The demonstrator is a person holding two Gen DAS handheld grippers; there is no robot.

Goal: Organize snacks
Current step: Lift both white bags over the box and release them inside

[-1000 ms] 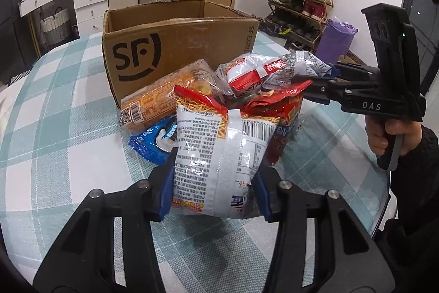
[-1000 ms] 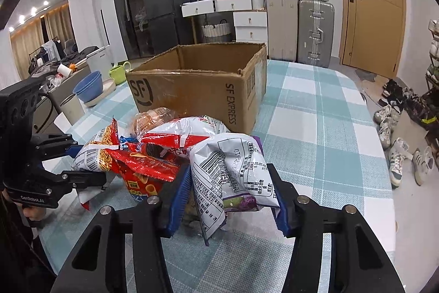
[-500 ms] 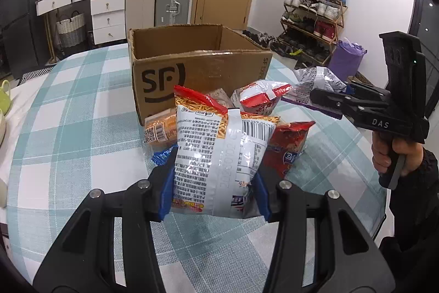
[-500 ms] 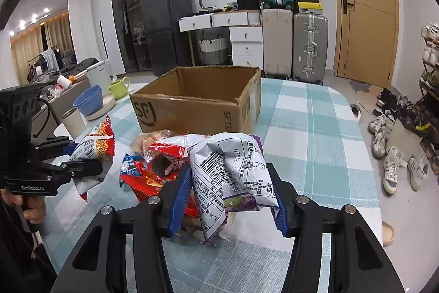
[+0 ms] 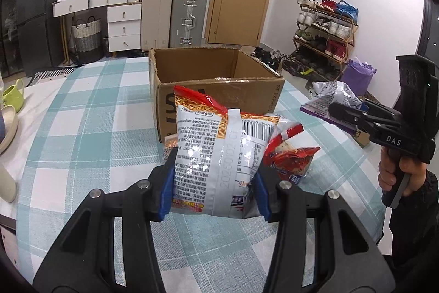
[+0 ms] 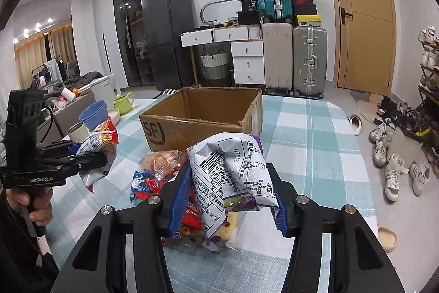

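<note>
Both held packets now sit higher than a second ago, lifted clear of the snack pile, and the open cardboard box (image 5: 216, 89) shows more of its inside. Left gripper (image 5: 214, 183) has its blue-padded fingers (image 5: 167, 183) clamped on the sides of a silver noodle-snack packet (image 5: 216, 155) with a red-orange top, held upright above the checked tabletop (image 5: 82, 128). At 12 o'clock beyond it stands the box, marked SF on its front wall. At 3 o'clock of the packet lie a red snack bag (image 5: 293, 161) and a red-and-white one just behind it, both on the tabletop. Right gripper (image 6: 227, 197) pinches a crumpled silver-and-purple snack bag (image 6: 230, 172) between its fingers (image 6: 181, 197), held above the remaining pile: a clear bread packet (image 6: 162, 161) and a blue-and-red wrapper (image 6: 142, 183) at 10 o'clock. A green mug (image 6: 123, 102) and blue bowl (image 6: 93, 114) stand far left.
</note>
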